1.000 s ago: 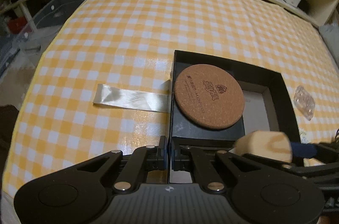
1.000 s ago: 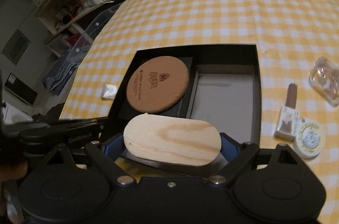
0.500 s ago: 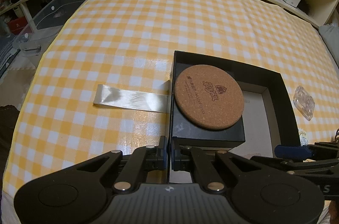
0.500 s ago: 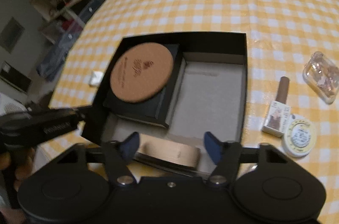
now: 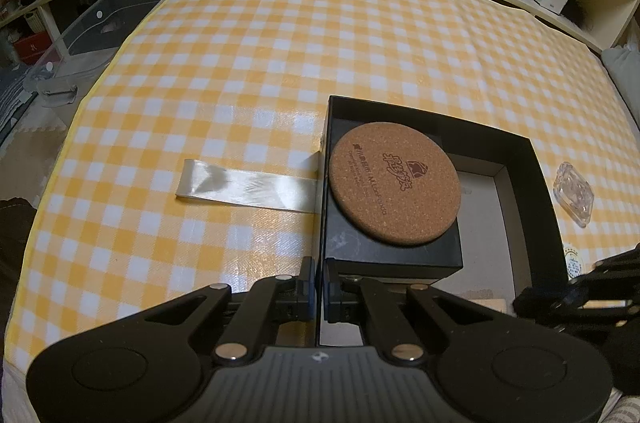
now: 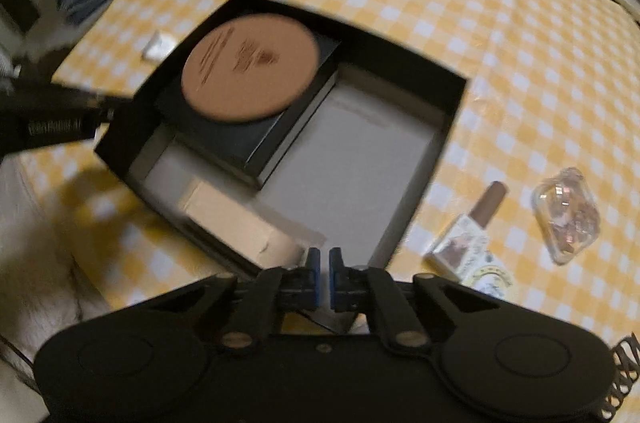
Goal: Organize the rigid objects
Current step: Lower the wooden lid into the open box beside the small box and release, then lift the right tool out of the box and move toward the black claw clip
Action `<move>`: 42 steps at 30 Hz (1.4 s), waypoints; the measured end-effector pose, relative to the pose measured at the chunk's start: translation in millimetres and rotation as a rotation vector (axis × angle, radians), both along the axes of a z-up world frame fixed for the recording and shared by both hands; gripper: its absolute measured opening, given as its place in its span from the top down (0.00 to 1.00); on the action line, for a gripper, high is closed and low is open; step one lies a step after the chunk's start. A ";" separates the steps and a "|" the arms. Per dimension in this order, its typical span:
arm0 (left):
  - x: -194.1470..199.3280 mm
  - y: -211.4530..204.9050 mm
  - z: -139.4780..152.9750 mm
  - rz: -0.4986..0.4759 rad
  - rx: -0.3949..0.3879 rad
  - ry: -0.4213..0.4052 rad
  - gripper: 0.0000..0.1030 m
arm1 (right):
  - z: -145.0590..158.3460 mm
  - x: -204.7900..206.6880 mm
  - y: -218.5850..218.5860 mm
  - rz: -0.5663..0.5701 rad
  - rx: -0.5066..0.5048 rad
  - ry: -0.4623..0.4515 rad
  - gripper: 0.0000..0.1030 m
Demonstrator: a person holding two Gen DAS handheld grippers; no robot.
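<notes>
Landmark: the black box [image 6: 452, 91], open on the checked tablecloth [image 5: 280, 55]; every place below is told from it.
Left gripper [image 5: 319, 293]: jaws pressed together on the box's near wall, pinning it in place.
Right gripper [image 6: 324, 277]: jaws have just been closing and now stand pressed together with nothing between them, above the box's near corner; this view is blurred.
Wooden block [image 6: 236, 223]: lies inside the box along its near wall, free of both grippers. Looks stiff, light and smooth; I'd take it across its narrow faces.
Cork coaster [image 5: 394, 189]: inside, on a small black case [image 5: 360, 247] at the box's left end. Light and stiff with a grippy face; pinch its overhanging edge.
Bottle with brown cap [image 6: 470, 233]: outside, just right of the box. Probably glass, so hold the body, not the cap.
Round tin [image 6: 490, 281]: outside, touching the bottle on its near side, partly hidden. Likely slick; grip across the rim.
Clear case [image 6: 568, 215]: outside, further right, apart from the bottle. Thin plastic, perhaps brittle; squeeze gently across its short sides.
Ribbon [image 5: 248, 185]: lies flat from the box's left wall.
</notes>
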State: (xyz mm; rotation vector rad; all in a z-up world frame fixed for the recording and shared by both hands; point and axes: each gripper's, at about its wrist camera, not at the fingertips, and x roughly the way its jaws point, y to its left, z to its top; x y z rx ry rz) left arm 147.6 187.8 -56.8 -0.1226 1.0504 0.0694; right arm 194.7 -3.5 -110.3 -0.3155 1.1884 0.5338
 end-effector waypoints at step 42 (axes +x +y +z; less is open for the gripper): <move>0.6 -0.4 -0.1 -0.005 0.021 0.005 0.97 | 66.5 -44.3 -52.2 -0.109 0.414 -0.277 0.00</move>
